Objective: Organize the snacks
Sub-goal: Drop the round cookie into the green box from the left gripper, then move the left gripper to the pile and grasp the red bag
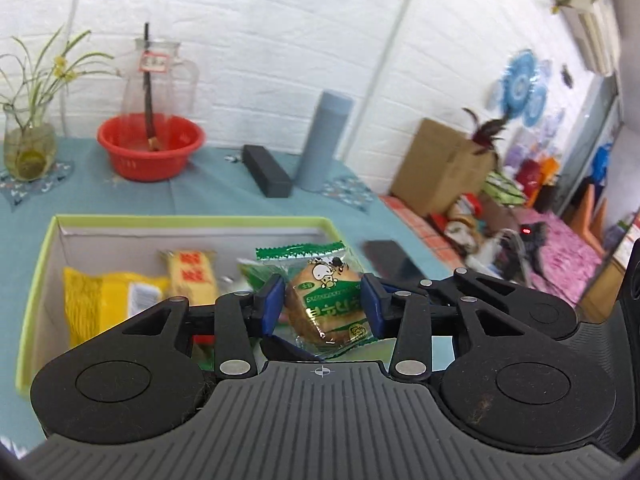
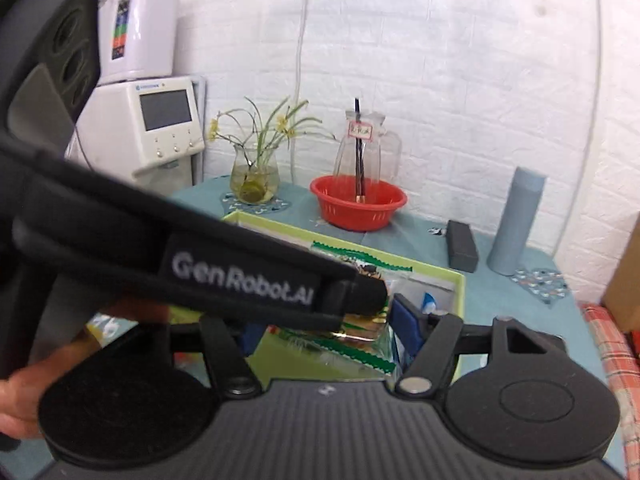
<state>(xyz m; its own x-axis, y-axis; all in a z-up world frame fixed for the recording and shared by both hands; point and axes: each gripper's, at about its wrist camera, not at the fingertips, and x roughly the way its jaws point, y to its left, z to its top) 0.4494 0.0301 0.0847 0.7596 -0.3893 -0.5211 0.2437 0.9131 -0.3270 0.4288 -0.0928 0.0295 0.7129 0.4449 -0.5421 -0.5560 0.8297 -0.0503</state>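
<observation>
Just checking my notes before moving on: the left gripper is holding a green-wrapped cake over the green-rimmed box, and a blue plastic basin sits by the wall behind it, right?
Not quite: the basin is red, not blue, as the left wrist view shows. The rest holds: the left gripper grips the green-wrapped cake over the green-rimmed box.

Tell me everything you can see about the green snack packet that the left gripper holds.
The snack packet is a clear plastic wrapper with green printed bands, zigzag-cut sealed ends and a cartoon cow, holding a round golden-brown cake. It hangs tilted, top edge up, above the green-rimmed box. The blue pads of the left gripper press on its two sides. In the right wrist view the packet lies partly hidden behind the left gripper's black body.
</observation>
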